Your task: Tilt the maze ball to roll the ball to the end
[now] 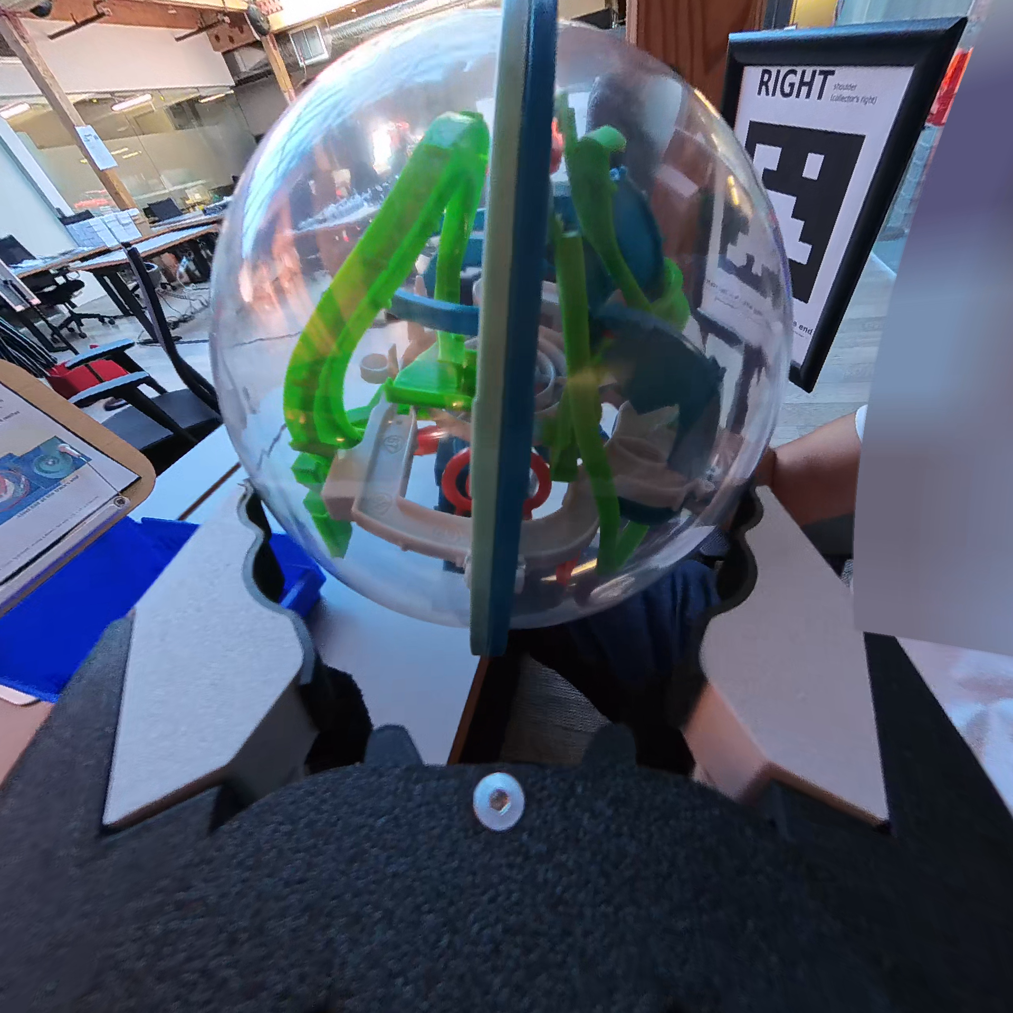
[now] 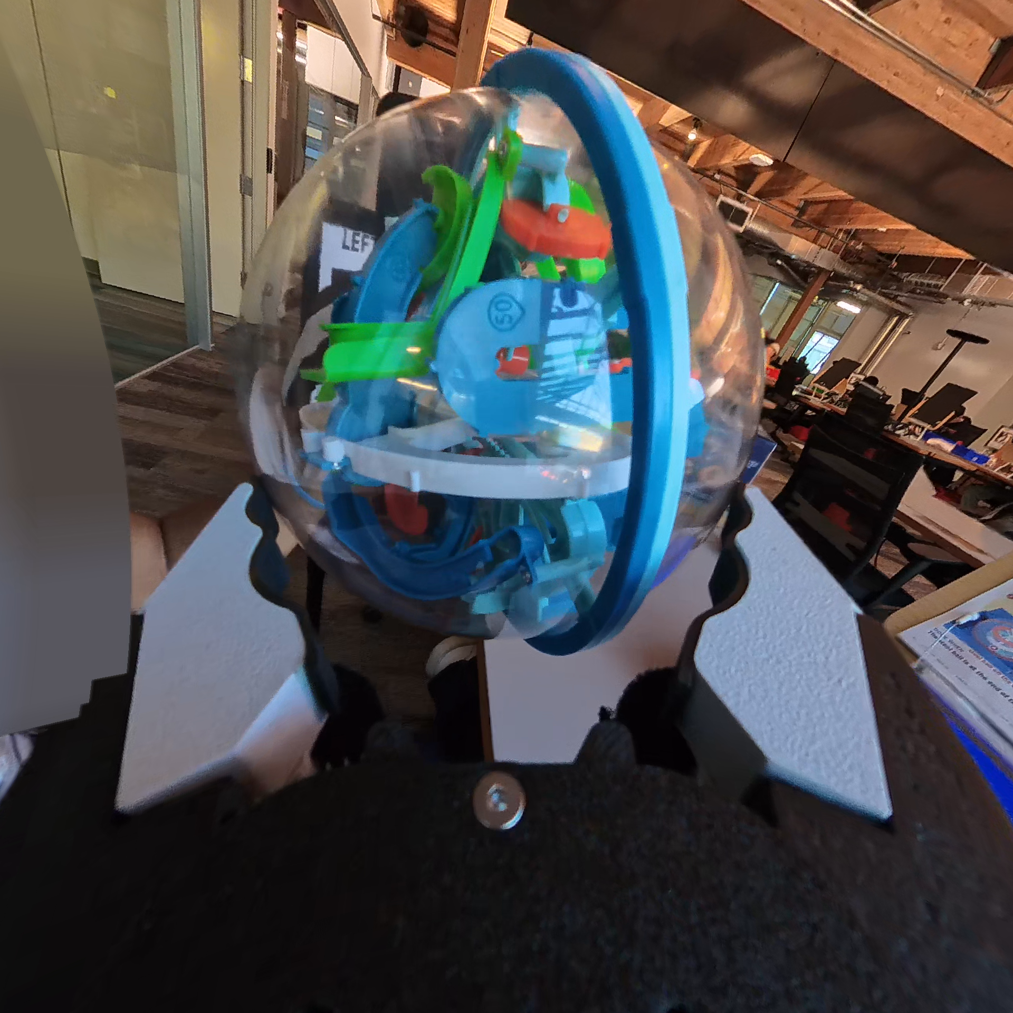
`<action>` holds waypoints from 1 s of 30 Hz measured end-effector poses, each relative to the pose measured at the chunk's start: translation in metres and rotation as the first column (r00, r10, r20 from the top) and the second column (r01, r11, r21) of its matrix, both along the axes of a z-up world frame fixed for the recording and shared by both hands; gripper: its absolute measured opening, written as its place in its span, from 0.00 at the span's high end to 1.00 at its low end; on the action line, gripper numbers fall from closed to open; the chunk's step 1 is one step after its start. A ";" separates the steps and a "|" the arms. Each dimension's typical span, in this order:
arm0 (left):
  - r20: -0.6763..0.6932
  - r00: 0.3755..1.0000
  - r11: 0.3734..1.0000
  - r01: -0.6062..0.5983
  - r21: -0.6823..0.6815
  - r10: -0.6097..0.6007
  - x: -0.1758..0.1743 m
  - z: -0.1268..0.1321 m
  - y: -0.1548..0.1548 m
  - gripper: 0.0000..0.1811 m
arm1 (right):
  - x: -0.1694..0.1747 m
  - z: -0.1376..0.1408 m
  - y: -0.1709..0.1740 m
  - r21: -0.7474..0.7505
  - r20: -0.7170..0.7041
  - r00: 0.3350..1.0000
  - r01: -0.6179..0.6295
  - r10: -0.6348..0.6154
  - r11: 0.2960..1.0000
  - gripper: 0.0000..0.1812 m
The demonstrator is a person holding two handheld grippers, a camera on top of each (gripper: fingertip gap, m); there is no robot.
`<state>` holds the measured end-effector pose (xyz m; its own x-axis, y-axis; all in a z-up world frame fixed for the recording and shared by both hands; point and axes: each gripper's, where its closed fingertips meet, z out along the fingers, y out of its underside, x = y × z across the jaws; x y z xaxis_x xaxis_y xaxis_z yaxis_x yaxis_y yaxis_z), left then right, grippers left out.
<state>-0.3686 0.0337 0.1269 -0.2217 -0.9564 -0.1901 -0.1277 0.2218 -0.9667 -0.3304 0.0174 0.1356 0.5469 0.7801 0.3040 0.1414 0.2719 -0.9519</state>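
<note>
Between both claws, clear blue-ringed maze ball

White table under blue tray

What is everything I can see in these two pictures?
Clear plastic maze ball with blue ring: one, transparent, green, blue, orange and grey tracks inside, held up between both grippers.
Black-framed marker sign: one, black and white, behind the ball, right side.
Instruction sheet on brown board: one, white, left edge.
Blue bin: one, under the sheet.
Office desks and chairs: several, dark, background.
Left gripper: white fingers, cradling the ball.
Right gripper: white fingers, likewise.
</note>
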 end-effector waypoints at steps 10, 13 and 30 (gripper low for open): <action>0.142 0.989 0.850 -0.099 0.517 0.029 -0.010 0.013 -0.045 0.13 | -0.009 0.012 -0.048 0.460 0.265 0.957 -0.022 -0.114 0.887 0.15; 0.155 0.987 0.812 -0.119 0.572 0.035 -0.016 0.018 -0.057 0.13 | -0.014 0.016 -0.061 0.505 0.291 0.945 -0.022 -0.147 0.863 0.15; 0.139 0.990 0.870 -0.068 0.488 0.000 -0.009 0.016 -0.061 0.13 | -0.013 0.025 -0.071 0.479 0.234 0.968 -0.039 -0.085 0.877 0.15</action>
